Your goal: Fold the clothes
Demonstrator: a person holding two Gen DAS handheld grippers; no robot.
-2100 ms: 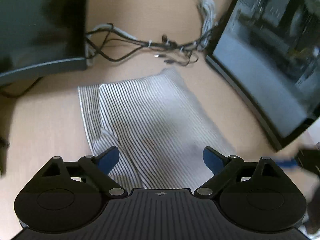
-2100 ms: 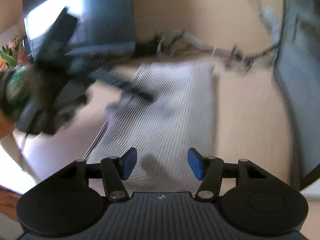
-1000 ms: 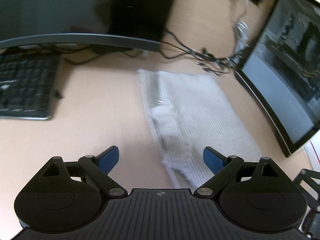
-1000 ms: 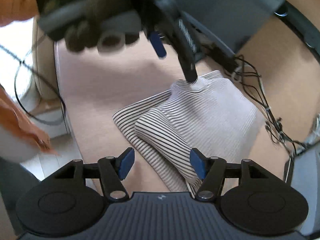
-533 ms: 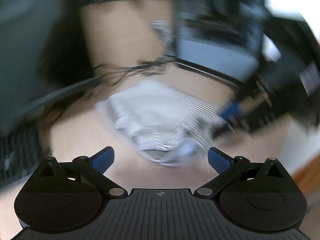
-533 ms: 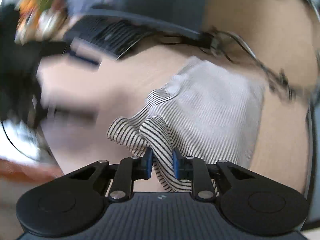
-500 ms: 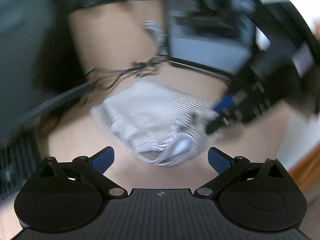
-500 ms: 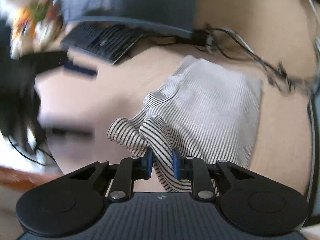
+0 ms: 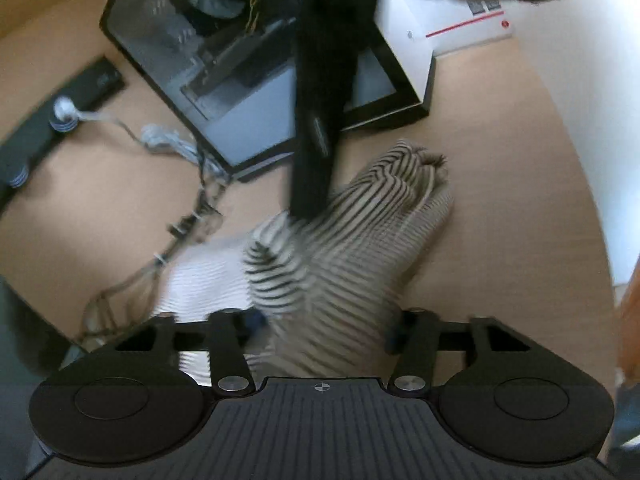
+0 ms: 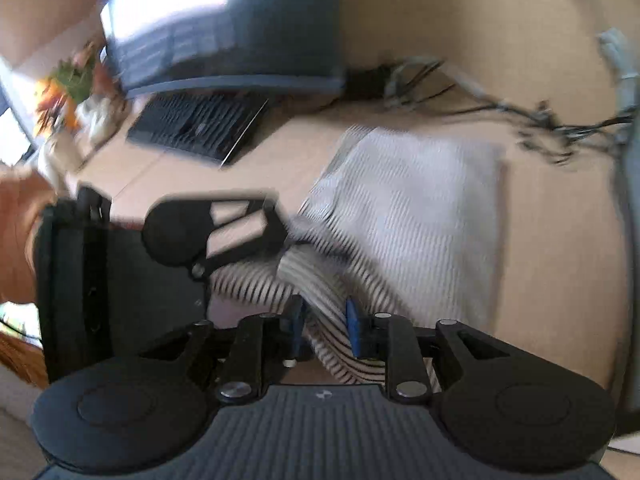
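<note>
A black-and-white striped garment (image 10: pixel 420 208) lies folded on the wooden desk (image 10: pixel 560 240). My right gripper (image 10: pixel 323 330) is shut on a bunched fold at its near edge. My left gripper (image 9: pixel 324 326) straddles the same garment (image 9: pixel 344 248), with cloth filling the gap between its half-closed fingers; motion blur hides whether they clamp it. In the right wrist view the left gripper (image 10: pixel 280 240) meets the cloth from the left. In the left wrist view the right gripper's dark body (image 9: pixel 320 120) reaches down onto the raised cloth.
A keyboard (image 10: pixel 196 128) and a dark monitor (image 10: pixel 224 36) stand at the back left. A second monitor (image 9: pixel 248 64) stands beside a tangle of cables (image 9: pixel 180 216). A white box (image 9: pixel 444 24) sits behind it. A plant (image 10: pixel 68 84) stands at the far left.
My right gripper has stayed shut on the fold and lifted it. My left gripper has swung round, come in over the garment's edge and narrowed its fingers around the cloth.
</note>
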